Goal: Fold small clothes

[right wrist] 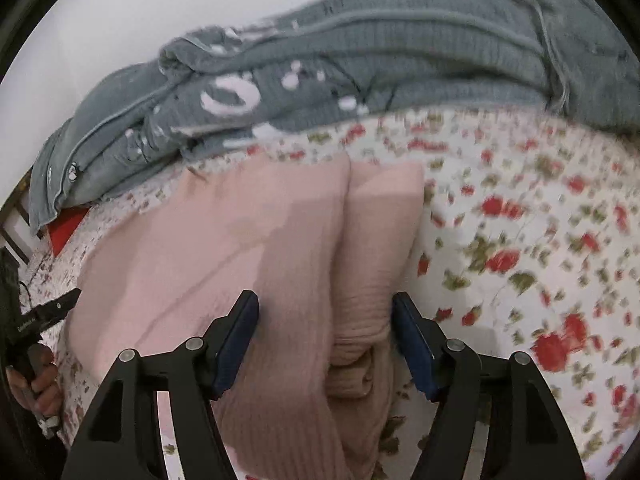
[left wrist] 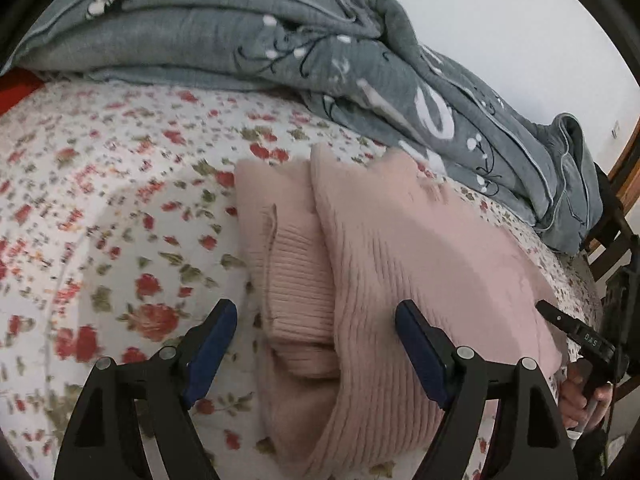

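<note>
Your pink ribbed sweater (left wrist: 400, 248) is lying folded on the floral bedsheet (left wrist: 100, 200), next to the grey quilt (left wrist: 280, 40). Left gripper (left wrist: 316, 332) and right gripper (right wrist: 326, 324) both have jaws spread, gripping nothing.

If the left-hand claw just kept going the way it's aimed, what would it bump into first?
Most likely the pink knit sweater lying on the floral bedsheet: the open left gripper points down at its ribbed folded sleeve. Depth is hard to judge.
</note>
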`<state>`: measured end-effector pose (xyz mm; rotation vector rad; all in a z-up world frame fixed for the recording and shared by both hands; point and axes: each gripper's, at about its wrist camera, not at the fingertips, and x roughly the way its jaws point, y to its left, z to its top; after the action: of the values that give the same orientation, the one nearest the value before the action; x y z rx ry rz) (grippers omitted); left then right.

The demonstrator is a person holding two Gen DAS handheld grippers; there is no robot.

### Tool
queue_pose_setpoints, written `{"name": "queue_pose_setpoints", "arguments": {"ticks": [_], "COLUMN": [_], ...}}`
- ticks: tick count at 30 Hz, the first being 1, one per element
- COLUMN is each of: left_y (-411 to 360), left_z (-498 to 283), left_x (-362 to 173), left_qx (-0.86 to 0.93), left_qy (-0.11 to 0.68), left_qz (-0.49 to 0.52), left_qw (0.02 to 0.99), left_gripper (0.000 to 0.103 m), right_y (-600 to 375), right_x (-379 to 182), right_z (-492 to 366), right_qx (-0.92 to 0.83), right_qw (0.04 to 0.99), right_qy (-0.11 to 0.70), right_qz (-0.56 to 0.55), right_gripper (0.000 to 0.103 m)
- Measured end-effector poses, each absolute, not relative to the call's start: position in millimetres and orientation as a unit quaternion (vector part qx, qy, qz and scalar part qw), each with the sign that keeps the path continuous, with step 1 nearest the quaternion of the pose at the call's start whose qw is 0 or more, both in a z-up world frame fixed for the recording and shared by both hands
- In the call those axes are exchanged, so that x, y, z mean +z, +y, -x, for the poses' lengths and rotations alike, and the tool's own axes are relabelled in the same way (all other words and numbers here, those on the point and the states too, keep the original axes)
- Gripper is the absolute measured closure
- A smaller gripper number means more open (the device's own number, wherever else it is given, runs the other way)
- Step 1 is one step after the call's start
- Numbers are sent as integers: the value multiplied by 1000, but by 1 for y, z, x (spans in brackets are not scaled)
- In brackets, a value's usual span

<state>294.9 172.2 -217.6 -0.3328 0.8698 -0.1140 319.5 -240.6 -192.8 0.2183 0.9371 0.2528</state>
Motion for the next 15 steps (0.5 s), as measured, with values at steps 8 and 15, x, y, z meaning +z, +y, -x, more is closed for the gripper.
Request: {"name": "queue_pose_setpoints", "arguments": {"ticks": [8, 15], "left_y": [175, 181], "left_z": [-292, -305], "left_x": [-223, -223], "left_qx": [-51, -42], "left_qy": [402, 404], "left_qz": [175, 215], "left_qw": [897, 888], "left_gripper": [30, 49], "right_y": [-245, -245], "right_x": [-195, -198], "right_z": [-318, -325], "right_qx": [120, 126], "right_qw": [879, 874], "right_qy": [446, 452], "right_qz": [-119, -125], "right_gripper": [36, 36]}}
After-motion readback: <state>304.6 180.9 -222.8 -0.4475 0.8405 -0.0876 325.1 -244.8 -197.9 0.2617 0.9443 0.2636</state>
